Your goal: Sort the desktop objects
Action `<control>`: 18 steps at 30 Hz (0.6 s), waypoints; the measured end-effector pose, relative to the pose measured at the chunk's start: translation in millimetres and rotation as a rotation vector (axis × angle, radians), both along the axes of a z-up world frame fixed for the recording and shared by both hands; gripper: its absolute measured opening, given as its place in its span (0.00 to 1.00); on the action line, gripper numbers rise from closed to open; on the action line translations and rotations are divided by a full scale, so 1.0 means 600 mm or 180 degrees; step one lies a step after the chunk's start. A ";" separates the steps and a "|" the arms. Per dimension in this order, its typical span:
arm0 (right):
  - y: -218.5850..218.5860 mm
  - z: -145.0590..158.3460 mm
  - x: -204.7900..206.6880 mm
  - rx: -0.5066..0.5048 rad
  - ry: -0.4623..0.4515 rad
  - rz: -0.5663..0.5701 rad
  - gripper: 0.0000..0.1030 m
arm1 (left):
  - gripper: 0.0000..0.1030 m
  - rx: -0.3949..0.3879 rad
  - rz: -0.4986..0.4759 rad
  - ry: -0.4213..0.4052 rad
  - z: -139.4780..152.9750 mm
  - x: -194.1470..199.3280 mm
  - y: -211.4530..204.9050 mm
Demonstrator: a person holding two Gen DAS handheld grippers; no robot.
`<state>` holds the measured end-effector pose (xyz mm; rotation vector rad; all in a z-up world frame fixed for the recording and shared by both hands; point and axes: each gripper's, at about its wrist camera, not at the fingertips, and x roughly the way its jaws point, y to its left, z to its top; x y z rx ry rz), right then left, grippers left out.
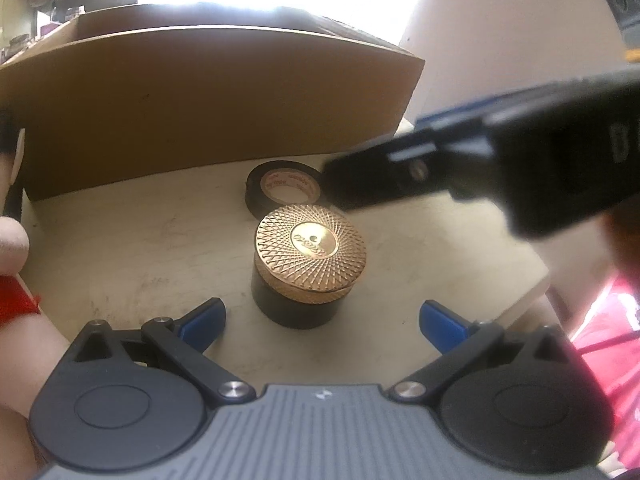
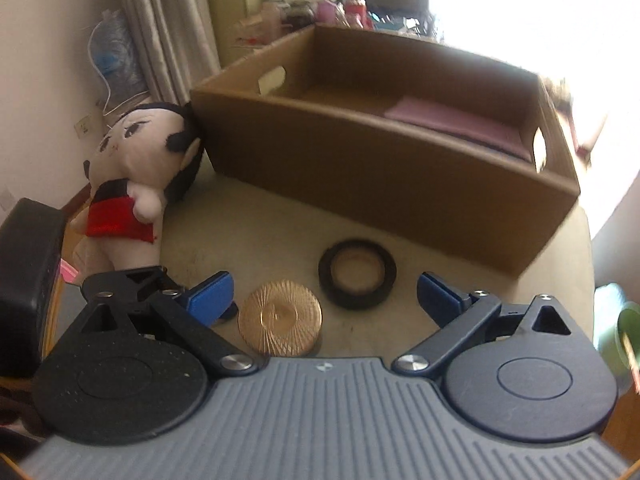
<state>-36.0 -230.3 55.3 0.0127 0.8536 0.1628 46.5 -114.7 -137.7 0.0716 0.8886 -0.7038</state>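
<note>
My left gripper (image 1: 322,318) jaws apart just short of the gold-lidded jar (image 1: 310,266), tape roll (image 1: 284,188) touching behind it, cardboard box (image 1: 208,112) beyond, my right gripper (image 2: 324,294) jaws wide, empty, above jar and tape, doll (image 2: 140,176) at left.

Little was legible. The tape roll (image 1: 285,188) had red print running round its inner cardboard core (image 1: 289,183); only a fragment like "tape" could be made out, the rest too blurred. The gold jar lid (image 1: 311,248) carried embossed lettering on its flat centre disc, unreadable in the left wrist view and washed out in the right wrist view (image 2: 280,317). Each gripper body bore a small white logo mark (image 1: 322,393), (image 2: 323,367), no letters.
</note>
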 end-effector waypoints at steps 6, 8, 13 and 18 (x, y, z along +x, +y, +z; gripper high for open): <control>-0.015 -0.020 -0.010 0.0251 0.0228 -0.0055 0.83 | 0.97 0.0142 -0.0054 -0.0071 0.003 -0.005 -0.005; -0.018 -0.024 -0.008 0.0321 0.0281 -0.0050 0.80 | 0.90 0.0173 -0.0061 -0.0106 0.006 -0.007 -0.006; -0.019 -0.036 0.005 0.0513 0.0480 -0.0095 0.72 | 0.89 0.0171 -0.0053 -0.0101 0.015 -0.002 -0.006; -0.014 -0.043 0.014 0.0570 0.0602 -0.0047 0.71 | 0.80 0.0220 -0.0049 -0.0138 0.018 0.004 -0.008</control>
